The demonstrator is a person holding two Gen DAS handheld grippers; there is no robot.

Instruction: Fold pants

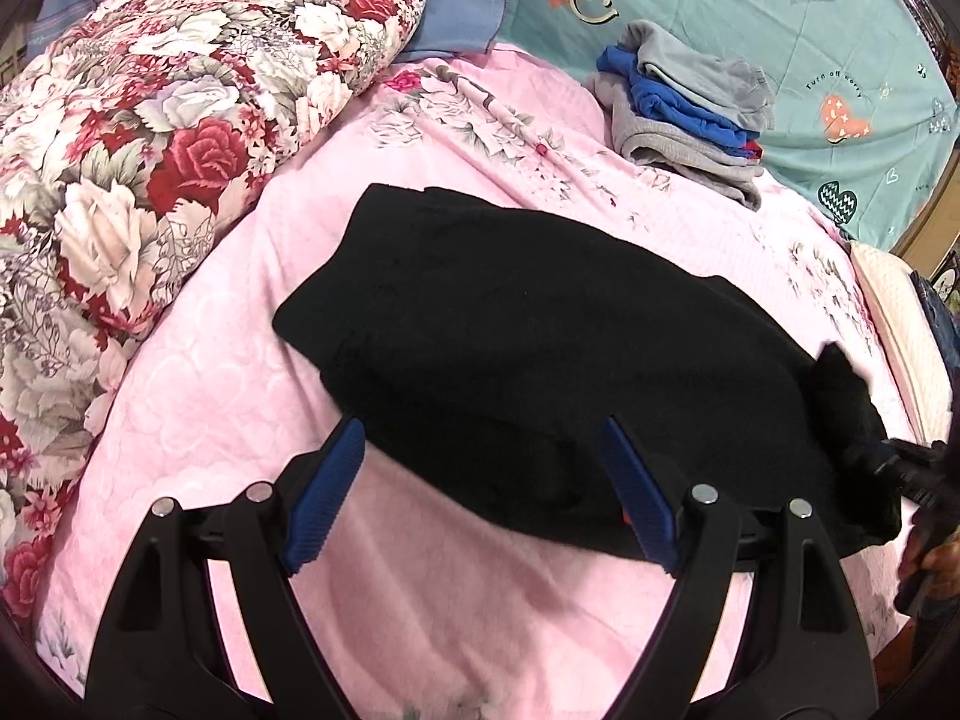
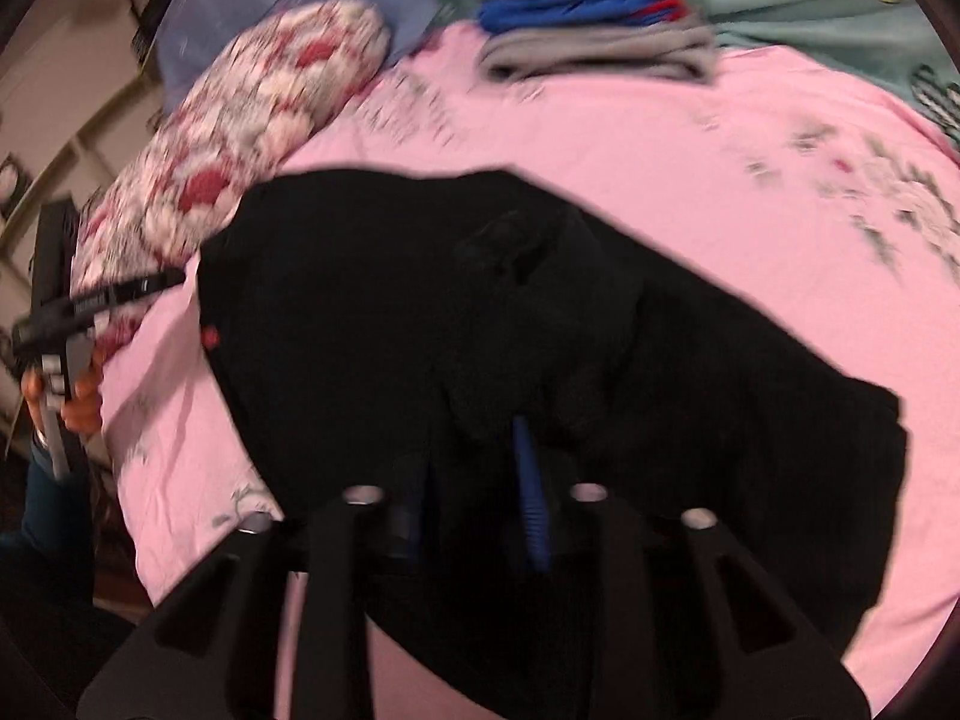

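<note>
Left wrist view, bed: a pink bedspread (image 1: 198, 396) with a faint floral print covers the bed and carries everything else.
Floral quilt: a rolled quilt (image 1: 156, 120) with red and white roses lies along the left side of the bed, apart from the pants.
Pants: black pants (image 1: 540, 348) lie folded into a broad dark slab on the middle of the pink bedspread, with the near edge just beyond the left fingers; in the right wrist view the same pants (image 2: 372, 312) fill the centre, and that picture is blurred.
Clothes pile: a stack of grey and blue folded garments (image 1: 690, 114) sits at the far side of the bed, well apart from the pants.
Left gripper (image 1: 480, 498): jaws spread wide and holding nothing; the right blue pad overlaps the near edge of the pants, the left blue pad stands over bare bedspread.
Right gripper (image 2: 480, 492): jaws nearly together, closed on a fold of the black pants at their near edge; one blue pad shows, the other is mostly lost in dark cloth.
</note>
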